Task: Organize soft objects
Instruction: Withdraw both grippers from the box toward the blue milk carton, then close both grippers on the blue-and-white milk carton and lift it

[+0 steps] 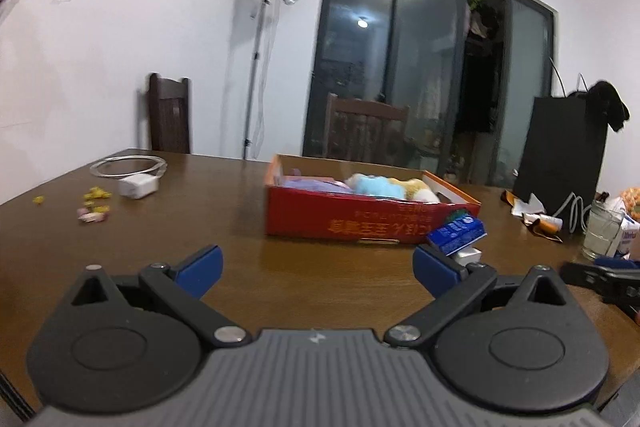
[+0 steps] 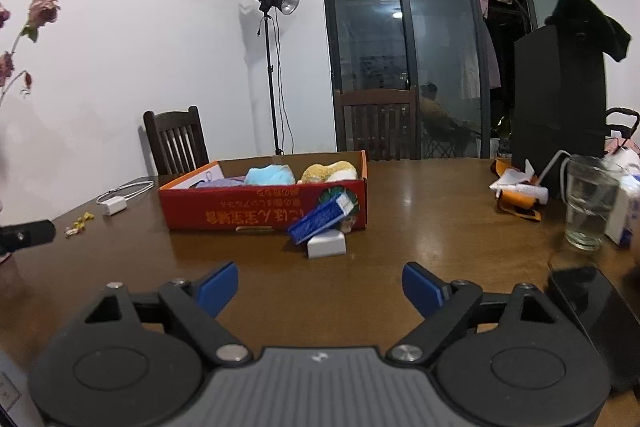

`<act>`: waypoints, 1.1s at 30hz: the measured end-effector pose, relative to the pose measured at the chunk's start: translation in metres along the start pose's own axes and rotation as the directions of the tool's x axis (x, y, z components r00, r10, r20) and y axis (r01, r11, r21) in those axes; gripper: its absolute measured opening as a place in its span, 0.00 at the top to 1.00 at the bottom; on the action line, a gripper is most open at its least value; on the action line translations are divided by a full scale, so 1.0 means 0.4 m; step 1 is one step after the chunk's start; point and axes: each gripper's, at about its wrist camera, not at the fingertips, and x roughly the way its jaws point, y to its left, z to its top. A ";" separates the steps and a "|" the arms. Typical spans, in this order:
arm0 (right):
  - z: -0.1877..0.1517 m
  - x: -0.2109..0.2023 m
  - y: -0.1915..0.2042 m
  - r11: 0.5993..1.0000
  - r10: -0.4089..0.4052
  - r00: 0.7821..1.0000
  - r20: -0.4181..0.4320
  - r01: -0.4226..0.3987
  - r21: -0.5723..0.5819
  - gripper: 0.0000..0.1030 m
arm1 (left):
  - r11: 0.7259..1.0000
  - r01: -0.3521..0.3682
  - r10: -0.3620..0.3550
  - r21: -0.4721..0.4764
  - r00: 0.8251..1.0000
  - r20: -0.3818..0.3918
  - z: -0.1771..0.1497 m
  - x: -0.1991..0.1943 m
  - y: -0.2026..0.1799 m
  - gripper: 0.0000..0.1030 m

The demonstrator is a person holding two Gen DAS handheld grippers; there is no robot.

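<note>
Seemingly near done: plush toys [image 2: 276,174] lay in red box [image 2: 264,213] at 12 o'clock; both claws [image 1: 318,269] [image 2: 320,289] gaped wide, empty.

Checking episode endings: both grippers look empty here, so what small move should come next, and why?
Probably ease both back and stop. The blue plush and yellow plush already lie inside the red box; the left gripper and right gripper are open, holding nothing.
</note>
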 end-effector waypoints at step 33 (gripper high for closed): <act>0.104 0.334 -0.045 0.952 0.247 0.963 -0.106 -0.221 0.210 0.82 | 0.925 0.291 -0.359 -0.243 0.879 -0.314 0.050 0.368 -0.098 0.77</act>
